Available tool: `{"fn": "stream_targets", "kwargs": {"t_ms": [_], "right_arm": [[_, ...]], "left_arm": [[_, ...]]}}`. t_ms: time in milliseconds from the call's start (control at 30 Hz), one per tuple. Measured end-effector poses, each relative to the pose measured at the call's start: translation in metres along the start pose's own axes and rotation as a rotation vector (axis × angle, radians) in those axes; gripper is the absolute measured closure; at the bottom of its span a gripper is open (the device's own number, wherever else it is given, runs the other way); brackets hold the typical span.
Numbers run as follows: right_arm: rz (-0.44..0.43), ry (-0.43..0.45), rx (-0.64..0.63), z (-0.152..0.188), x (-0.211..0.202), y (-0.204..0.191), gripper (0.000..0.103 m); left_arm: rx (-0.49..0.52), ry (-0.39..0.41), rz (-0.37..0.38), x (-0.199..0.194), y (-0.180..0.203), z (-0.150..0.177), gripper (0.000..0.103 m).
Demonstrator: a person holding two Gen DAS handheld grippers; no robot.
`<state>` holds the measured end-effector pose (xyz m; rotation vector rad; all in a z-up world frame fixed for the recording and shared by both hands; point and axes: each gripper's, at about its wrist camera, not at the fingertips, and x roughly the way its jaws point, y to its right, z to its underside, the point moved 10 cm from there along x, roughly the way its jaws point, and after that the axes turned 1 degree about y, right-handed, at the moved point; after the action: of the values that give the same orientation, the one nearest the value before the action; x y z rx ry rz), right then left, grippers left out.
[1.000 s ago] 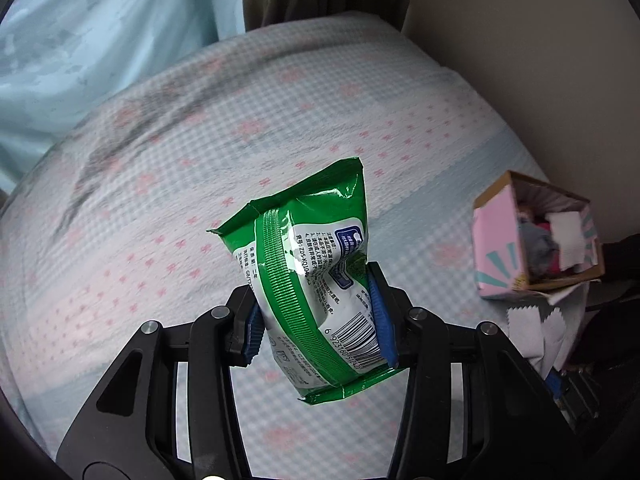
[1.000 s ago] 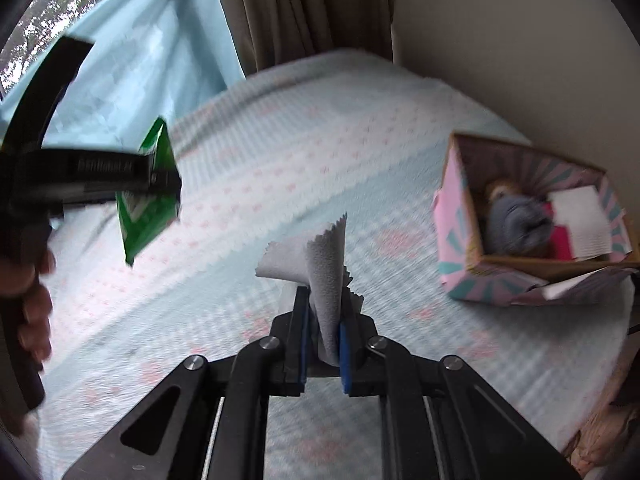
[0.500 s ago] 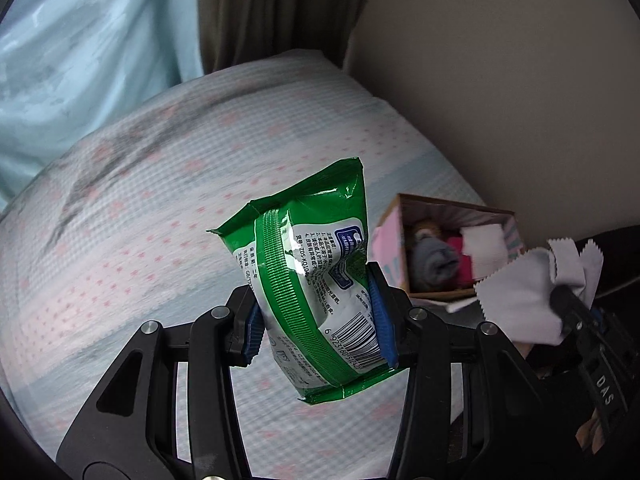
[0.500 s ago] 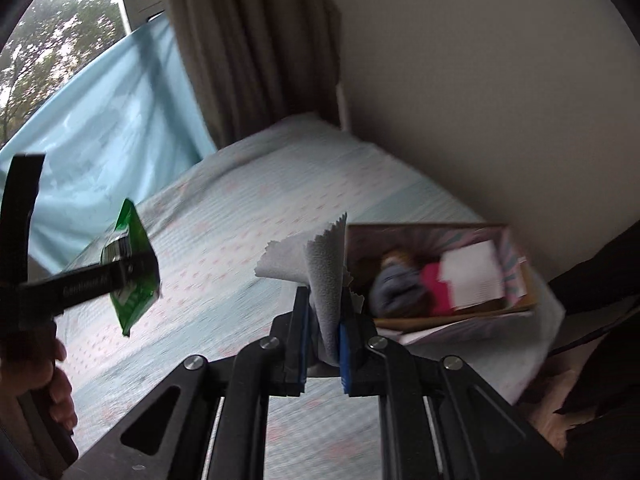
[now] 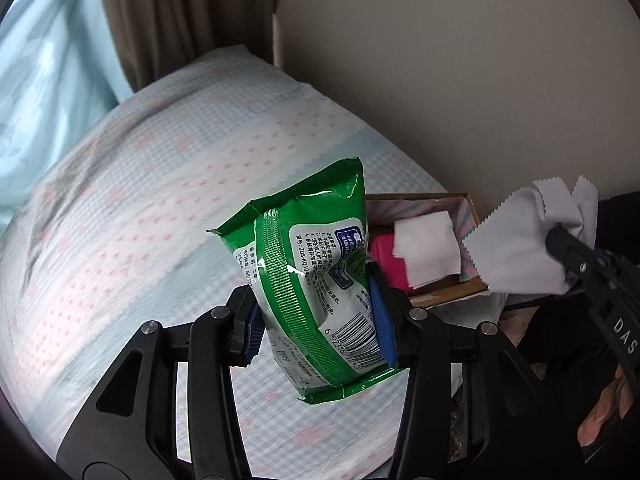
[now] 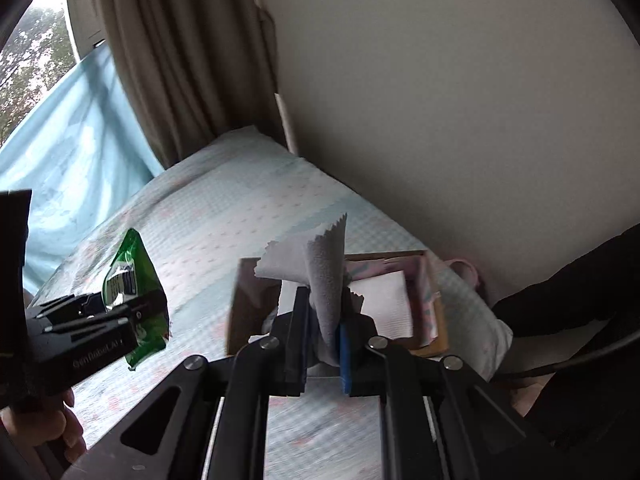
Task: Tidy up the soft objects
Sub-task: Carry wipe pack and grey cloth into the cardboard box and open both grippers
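My left gripper (image 5: 320,320) is shut on a green wet-wipes pack (image 5: 316,272), held upright above the bed; the same green wet-wipes pack (image 6: 136,296) shows at the left of the right wrist view. My right gripper (image 6: 324,340) is shut on a grey cloth with zigzag edges (image 6: 320,276). In the left wrist view that grey cloth (image 5: 520,248) hangs at the right, over the box's near corner. The open cardboard box (image 5: 452,292) holds a white folded cloth (image 5: 428,248) and a pink item (image 5: 384,256). The box (image 6: 424,308) sits just beyond my right fingers.
The bed (image 5: 140,208) has a pale blue and pink patterned cover. A beige wall (image 5: 460,80) runs along its far side, with brown curtains (image 5: 180,16) and a light blue sheet (image 5: 44,92) at the far left. A person's dark sleeve (image 6: 580,304) lies at the right.
Both grippers have swung right and upward toward the box, each keeping its grip. The box is now directly ahead of the grey cloth, and partly behind the green pack.
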<state>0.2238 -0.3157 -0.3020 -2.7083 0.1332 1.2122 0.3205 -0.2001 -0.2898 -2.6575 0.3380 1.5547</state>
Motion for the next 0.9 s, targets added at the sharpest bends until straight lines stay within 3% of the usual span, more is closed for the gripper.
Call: {"fn": "stream_targets", "kwargs": {"t_ms": [367, 667, 900], "right_arm": [[0.008, -0.109, 0.014, 0.000, 0.078, 0.067, 0.092], [-0.023, -0.207, 0.036, 0.016, 0.136, 0.089, 0.092], [-0.057, -0.248, 0.076, 0.016, 0.157, 0.091, 0.092]], "left_arm": [[0.054, -0.098, -0.039, 0.094, 0.049, -0.003, 0.062], [0.073, -0.186, -0.058, 0.162, 0.063, 0.015, 0.062], [0.093, -0.228, -0.061, 0.177, 0.064, 0.018, 0.061]]}}
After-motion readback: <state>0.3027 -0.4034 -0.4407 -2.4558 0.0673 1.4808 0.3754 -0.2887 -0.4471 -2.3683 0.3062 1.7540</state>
